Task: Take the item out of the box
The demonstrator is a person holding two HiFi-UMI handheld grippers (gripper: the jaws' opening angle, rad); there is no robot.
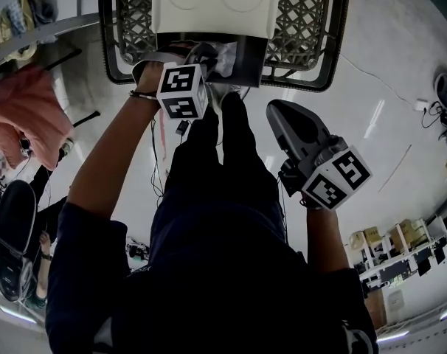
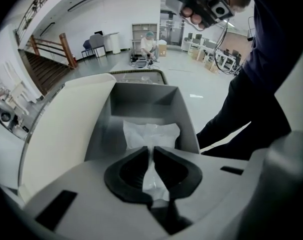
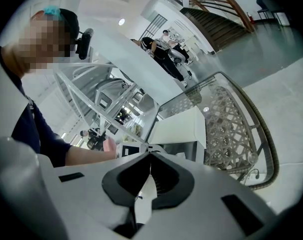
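- Progress: early stage. Box (image 2: 141, 101) was open w/ its lid (image 2: 66, 129) swung back. Item (image 2: 152, 133) was gripped but not yet lifted; it lay inside, on the bottom of the box.
- L gripper (image 2: 152, 153) reached into the box, fingers pinched narrow on a fold of the item's wrap.
- R gripper (image 3: 150, 156) hung to the right on the near side, well apart from the box. Its fingers were closed together w/ nothing between them.
- Left to do, prob.: raise the item clear of the walls, then set it down outside. A light box could lift w/ the pull, so the R gripper may need to steady it.
- Item: white, thin, crinkly plastic bag or wrap, soft & creased. Contents couldn't be seen.
- Box: rigid, rectangular, smooth. Matt grey inside w/ straight walls; lid white.
- Box sat in a basket (image 1: 305, 21) at the far side: dark, openwork lattice sides, rounded rim.
- Floor (image 1: 400, 35): pale, glossy, reflective.
- Marker cube (image 1: 183, 91) on the L gripper: b/w squares, sharp edges.
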